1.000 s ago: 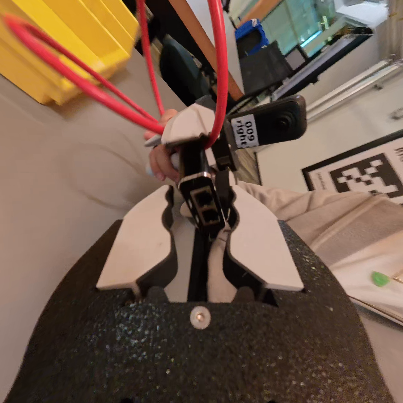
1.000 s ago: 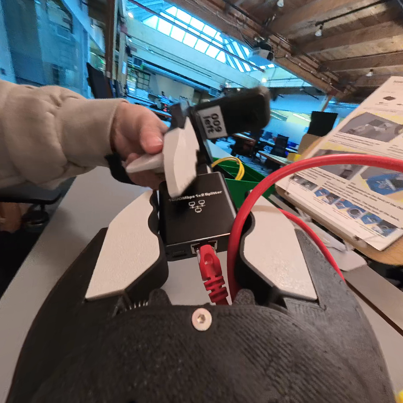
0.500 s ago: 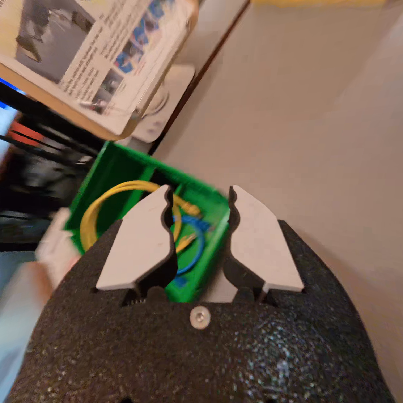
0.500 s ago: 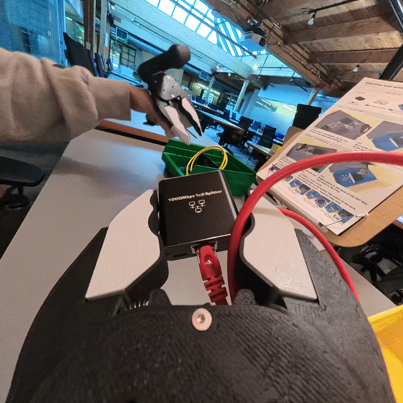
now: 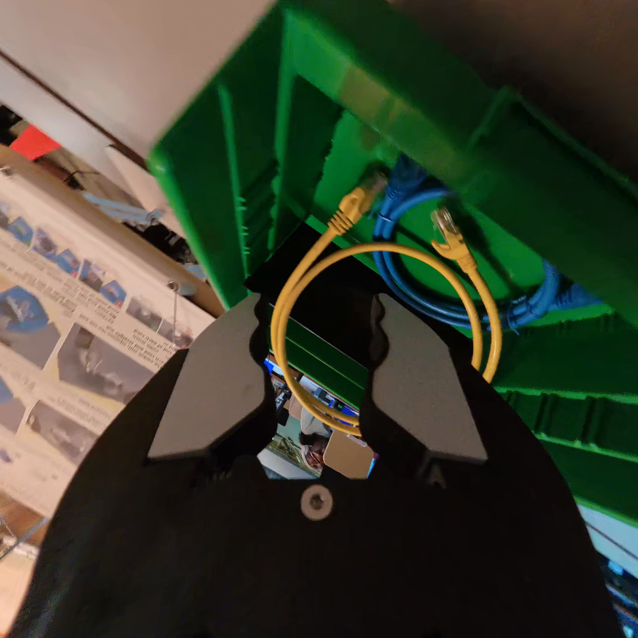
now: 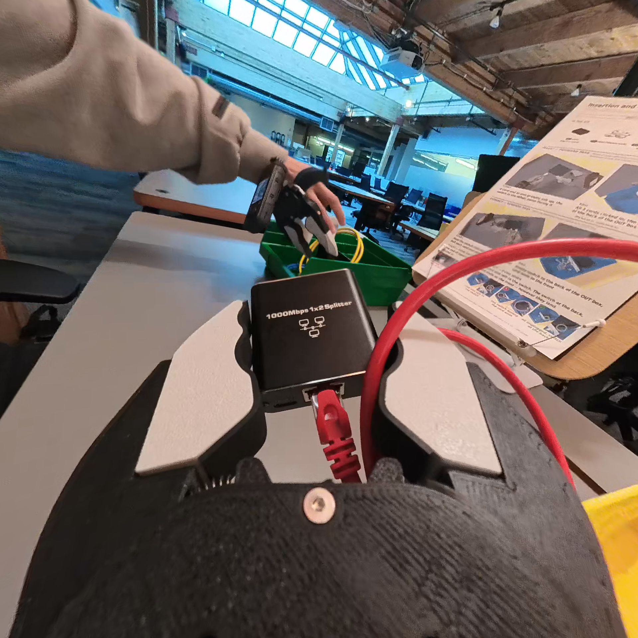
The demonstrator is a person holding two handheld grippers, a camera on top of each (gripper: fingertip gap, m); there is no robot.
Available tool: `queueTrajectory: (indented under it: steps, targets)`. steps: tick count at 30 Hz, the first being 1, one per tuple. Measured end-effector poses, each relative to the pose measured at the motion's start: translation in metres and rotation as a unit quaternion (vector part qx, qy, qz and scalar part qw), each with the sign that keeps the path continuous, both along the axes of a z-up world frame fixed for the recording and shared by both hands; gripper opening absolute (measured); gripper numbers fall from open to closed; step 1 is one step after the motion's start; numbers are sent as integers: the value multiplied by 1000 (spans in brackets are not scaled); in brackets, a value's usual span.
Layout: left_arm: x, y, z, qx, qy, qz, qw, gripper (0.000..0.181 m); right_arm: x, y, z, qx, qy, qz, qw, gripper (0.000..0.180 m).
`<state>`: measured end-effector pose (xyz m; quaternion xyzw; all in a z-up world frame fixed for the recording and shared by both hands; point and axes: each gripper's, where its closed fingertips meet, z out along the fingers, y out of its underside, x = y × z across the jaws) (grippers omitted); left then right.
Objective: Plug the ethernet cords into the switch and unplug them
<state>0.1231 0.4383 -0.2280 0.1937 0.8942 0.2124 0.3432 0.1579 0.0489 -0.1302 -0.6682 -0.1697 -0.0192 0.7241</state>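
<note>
- Nearest in the right wrist view, the right gripper [image 6: 316, 348] is clamped on the black switch [image 6: 310, 331], which it holds over the grey table [image 6: 145, 283].
- A red cord [image 6: 333, 428] is plugged into the switch's near face and loops up past the right finger; only this view shows it.
- Farther off, the left gripper [image 6: 316, 238] dips into the green bin [image 6: 376, 272], its jaws parted.
- Only the left wrist view looks inside the bin [image 5: 248, 145]: the left gripper [image 5: 316, 322] is open and empty, the looped yellow cord [image 5: 379, 248] hangs between and beyond its fingers, and a coiled blue cord [image 5: 397, 276] lies behind.
- An instruction sheet [image 6: 538, 241] stands rightmost.
</note>
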Motion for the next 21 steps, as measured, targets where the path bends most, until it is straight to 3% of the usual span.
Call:
queueTrajectory:
  steps: [8, 15, 21]
  targets:
    - [19, 2, -24, 48, 96, -54, 993, 53, 13, 0, -14, -20, 17, -8, 1000, 76]
    - [17, 6, -45, 45, 224, 36, 973, 11, 16, 2, -24, -32, 21, 1, 999, 76]
    - [12, 5, -48, -10, 263, 98, 960, 10, 19, -3, -23, -25, 26, 4, 999, 76]
